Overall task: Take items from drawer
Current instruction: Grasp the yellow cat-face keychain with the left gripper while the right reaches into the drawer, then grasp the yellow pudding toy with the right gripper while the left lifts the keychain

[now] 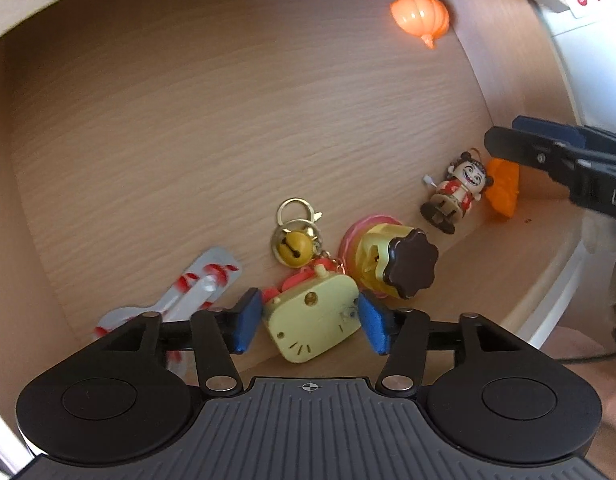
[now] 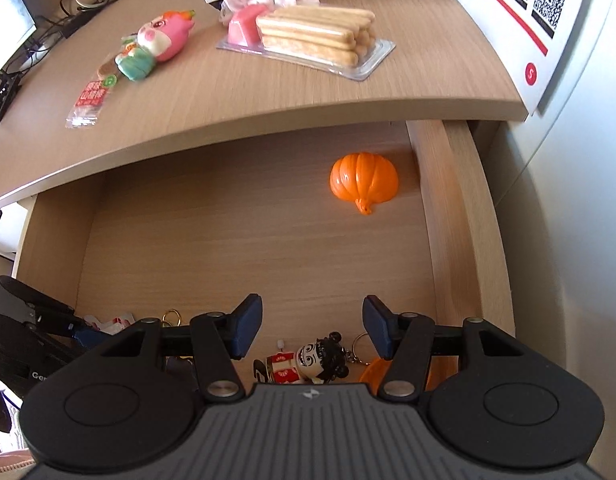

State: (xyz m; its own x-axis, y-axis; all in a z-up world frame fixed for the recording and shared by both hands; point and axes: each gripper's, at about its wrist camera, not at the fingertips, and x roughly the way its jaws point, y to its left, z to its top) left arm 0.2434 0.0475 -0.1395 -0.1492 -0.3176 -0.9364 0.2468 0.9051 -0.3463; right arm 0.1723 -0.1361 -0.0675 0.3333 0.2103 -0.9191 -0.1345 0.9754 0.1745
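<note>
**Both grippers down in the drawer, nothing lifted yet**

Left wrist view first: our left gripper (image 1: 310, 326) is deep in the drawer (image 1: 228, 120), fingers (image 1: 246, 326) spread wide either side of the yellow cat-face keychain (image 1: 314, 326). The blue pads flank it closely, but we see no squeeze, so we call that released, not grasping. Its gold bell (image 1: 294, 250) and ring lie just beyond. Beside it sit a yellow toy with a brown knob (image 1: 392, 268), a red-and-white wrapper (image 1: 204, 284) to the left, a small figurine (image 1: 454, 194) further right, and an orange pumpkin (image 1: 420, 18) well apart at the far corner. The right gripper (image 1: 548, 156) pokes in near an orange piece (image 1: 504, 190).

Right wrist view now: our right gripper (image 2: 312, 332) hangs over the figurine (image 2: 308, 366), fingers (image 2: 378, 332) apart and gripping nothing. The pumpkin (image 2: 364, 180) lies alone against the drawer's right wall. Up on the table (image 2: 228, 92) we spot a pink pig toy (image 2: 164, 38), a biscuit tray (image 2: 312, 36) and a snack packet (image 2: 92, 96).

Our read: some things may be out already, yet at least six remain inside.
</note>
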